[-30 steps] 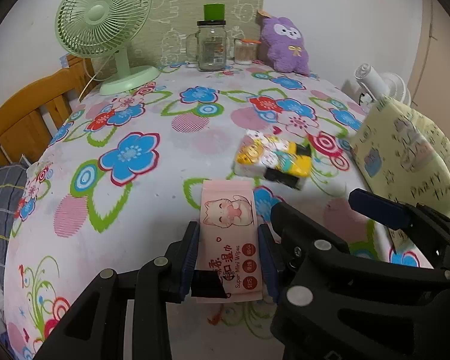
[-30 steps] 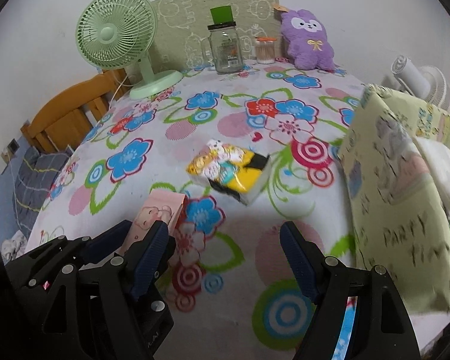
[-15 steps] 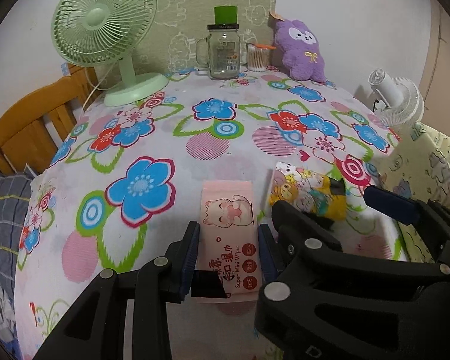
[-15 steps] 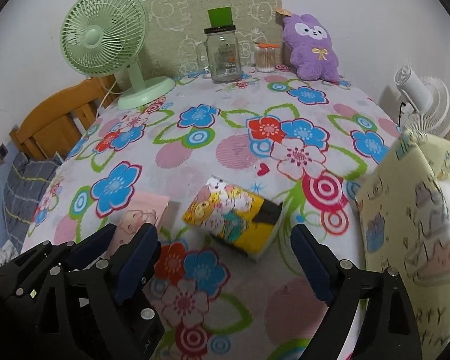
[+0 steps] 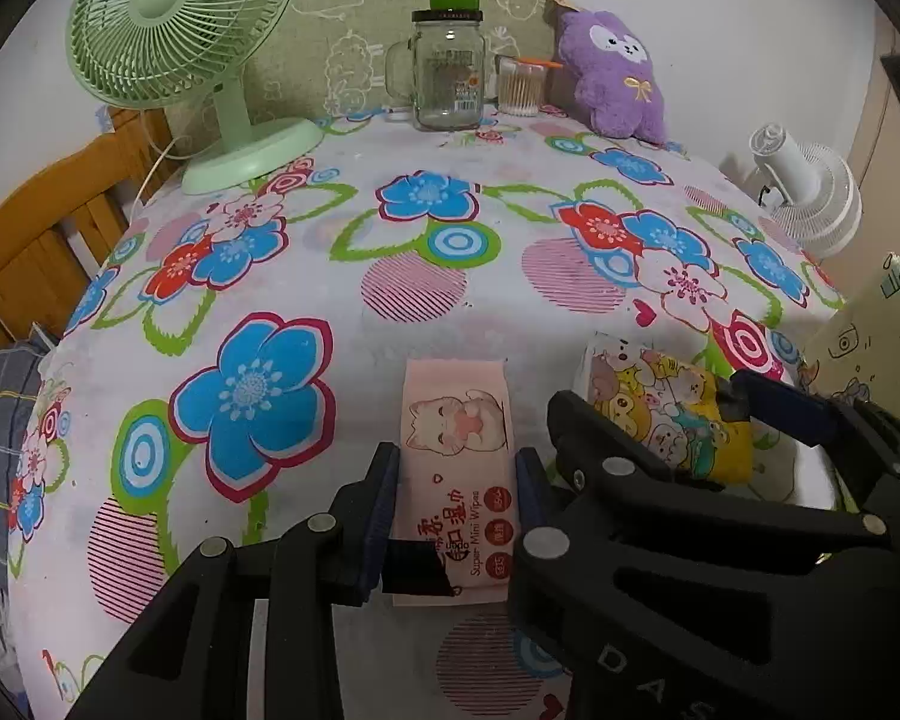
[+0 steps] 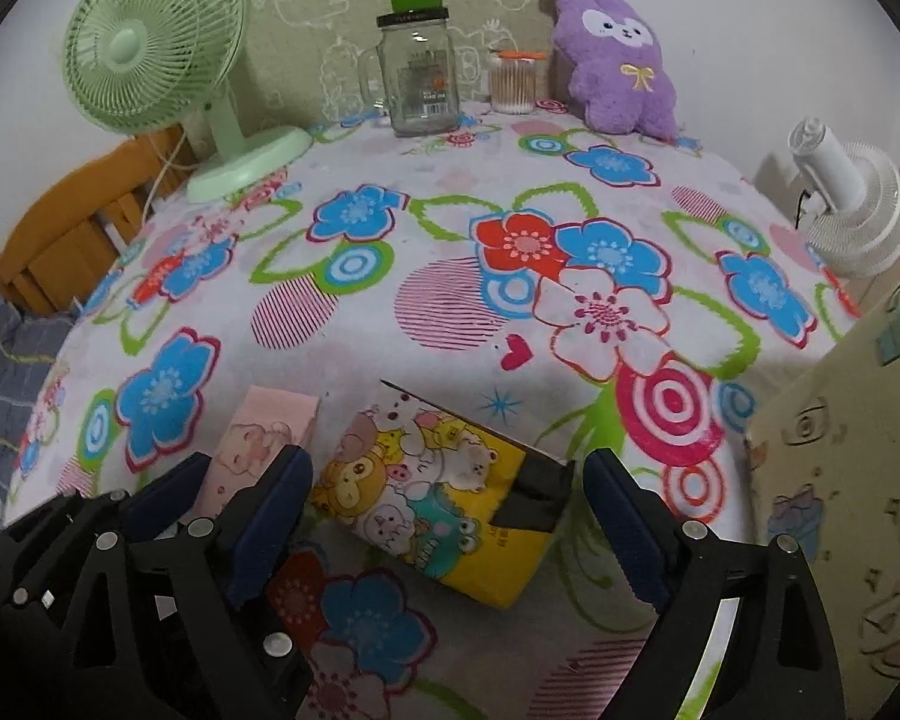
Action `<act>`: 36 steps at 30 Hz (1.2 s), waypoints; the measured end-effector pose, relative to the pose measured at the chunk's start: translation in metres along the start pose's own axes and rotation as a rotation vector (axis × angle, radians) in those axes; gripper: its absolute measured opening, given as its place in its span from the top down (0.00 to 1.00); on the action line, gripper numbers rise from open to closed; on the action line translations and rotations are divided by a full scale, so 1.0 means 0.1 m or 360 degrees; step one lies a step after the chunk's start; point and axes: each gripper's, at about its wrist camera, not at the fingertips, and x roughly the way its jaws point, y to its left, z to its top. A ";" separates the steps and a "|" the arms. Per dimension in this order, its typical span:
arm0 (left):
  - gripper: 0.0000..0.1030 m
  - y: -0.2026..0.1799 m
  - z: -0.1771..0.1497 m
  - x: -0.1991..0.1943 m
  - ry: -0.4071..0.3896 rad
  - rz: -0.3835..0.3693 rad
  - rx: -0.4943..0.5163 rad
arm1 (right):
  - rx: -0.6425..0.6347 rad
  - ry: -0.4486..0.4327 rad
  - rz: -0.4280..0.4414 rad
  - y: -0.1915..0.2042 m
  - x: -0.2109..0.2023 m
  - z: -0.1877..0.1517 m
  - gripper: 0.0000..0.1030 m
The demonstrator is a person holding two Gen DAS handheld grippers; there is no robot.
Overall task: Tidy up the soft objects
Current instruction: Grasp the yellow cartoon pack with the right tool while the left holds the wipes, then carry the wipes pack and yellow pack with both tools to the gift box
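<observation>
Clamping the pink wipes pack (image 5: 457, 468) between its fingers, the left hand-held gripper (image 5: 457, 495) held it low over the flowered desk (image 5: 390, 276). Just to its right, the right hand-held gripper (image 6: 444, 516) stood spread wide, its fingers either side of the yellow cartoon tissue pack (image 6: 444, 495), which lay on the desk and touched neither finger.

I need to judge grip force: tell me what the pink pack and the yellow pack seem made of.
Pink wipes pack: thin matte plastic film by the look, printed, flat, held between the left tongs.
Yellow cartoon pack: glossier plastic wrap, probably over soft tissue; faint sheen, rounded edges. It lies between the open right tongs.
</observation>
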 end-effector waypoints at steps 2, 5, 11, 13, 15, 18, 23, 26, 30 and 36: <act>0.62 -0.01 0.00 -0.01 -0.0010 0.0006 0.0009 | 0.0002 -0.0005 -0.0007 0.00 0.00 0.00 0.09; 0.62 -0.04 -0.01 -0.01 -0.0023 0.0029 0.0032 | -0.0013 -0.0005 -0.0009 0.02 0.01 0.00 0.15; 0.62 -0.07 -0.03 -0.03 -0.0018 0.0024 0.0046 | -0.0039 -0.0001 -0.0025 0.02 -0.01 -0.01 0.23; 0.62 -0.09 -0.04 -0.05 -0.0027 0.0031 0.0054 | -0.0031 -0.0002 -0.0017 0.01 -0.04 -0.03 0.24; 0.62 -0.10 -0.05 -0.09 -0.0033 0.0026 0.0051 | -0.0033 -0.0011 -0.0011 0.01 -0.07 -0.04 0.25; 0.62 -0.12 -0.07 -0.16 -0.0057 0.0023 0.0045 | -0.0034 -0.0035 -0.0001 0.00 -0.16 -0.06 0.25; 0.62 -0.16 -0.10 -0.30 -0.0093 0.0026 0.0041 | -0.0039 -0.0074 0.0010 -0.01 -0.31 -0.08 0.25; 0.62 -0.19 -0.12 -0.40 -0.0118 0.0028 0.0039 | -0.0047 -0.0094 0.0012 -0.01 -0.40 -0.10 0.25; 0.62 -0.21 -0.15 -0.53 -0.0152 0.0029 0.0031 | -0.0061 -0.0124 0.0013 -0.01 -0.55 -0.13 0.25; 0.62 -0.28 -0.20 -0.76 -0.0219 0.0045 0.0035 | -0.0075 -0.0188 0.0025 -0.02 -0.80 -0.16 0.25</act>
